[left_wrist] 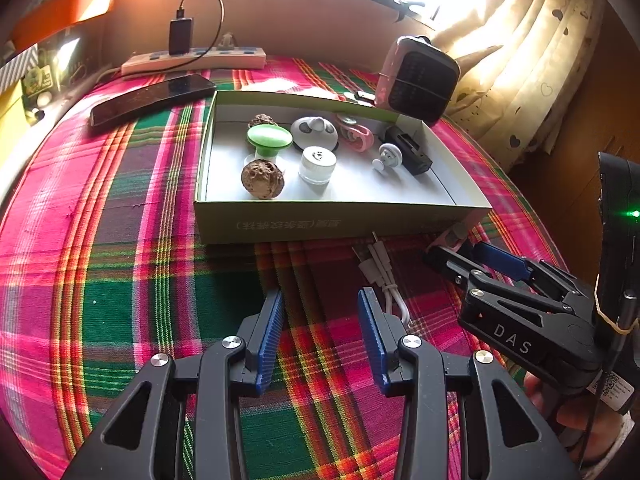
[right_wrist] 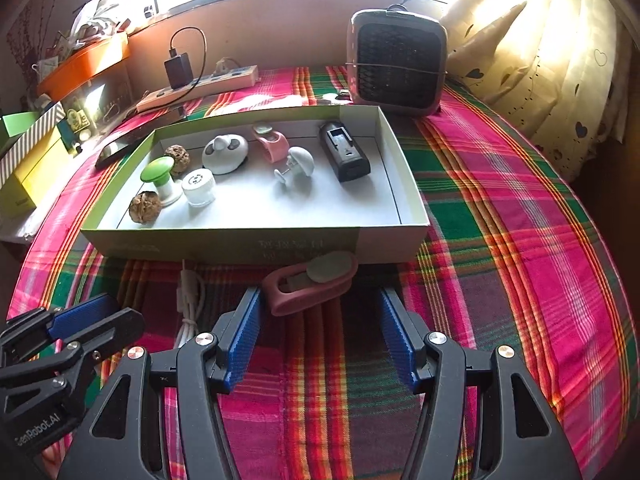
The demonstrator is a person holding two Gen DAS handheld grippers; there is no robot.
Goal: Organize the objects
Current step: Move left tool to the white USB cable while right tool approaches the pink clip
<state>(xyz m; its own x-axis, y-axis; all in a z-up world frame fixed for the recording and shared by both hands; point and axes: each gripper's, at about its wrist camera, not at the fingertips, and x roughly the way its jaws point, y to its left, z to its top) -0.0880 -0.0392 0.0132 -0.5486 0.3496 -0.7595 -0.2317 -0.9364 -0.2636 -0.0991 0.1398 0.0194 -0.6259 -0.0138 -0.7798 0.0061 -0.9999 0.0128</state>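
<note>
Pink, rubbery and loop-shaped: cable clip [right_wrist: 310, 285] with a pale round disc on its upper end, lying flat on the plaid cloth [right_wrist: 500, 216] of the desk, just in front of the shallow cardboard tray [right_wrist: 256, 242], near its front wall. Sits just ahead of the right gripper [right_wrist: 320, 334], nearer the left finger, blue ribbed fingers [right_wrist: 244, 336] spread wide apart and not touching it. Barely seen from the left wrist, mostly hidden behind the right gripper's tips.

Left gripper [left_wrist: 322, 336] low over the cloth, blue fingers [left_wrist: 272, 336] likewise apart, gripping nothing. White coiled cable [left_wrist: 382, 276] on the cloth between the two grippers, plugs pointing toward the tray.

Inside the tray: two wrinkled brown walnuts, nearer one [left_wrist: 262, 179] and farther one [left_wrist: 262, 121]; green mushroom-shaped knob [left_wrist: 269, 140] on a white stem; white ribbed cap [left_wrist: 317, 164]; grey-and-white rounded gadget [left_wrist: 314, 130]; second pink clip [left_wrist: 354, 134]; small white mushroom-shaped piece [left_wrist: 387, 157] tipped on its side; black rectangular battery case [left_wrist: 408, 150].

Behind the tray: small heater [right_wrist: 398, 68] with dark grille, black phone [left_wrist: 152, 98], power strip [left_wrist: 194, 60] with a black charger plugged in.
</note>
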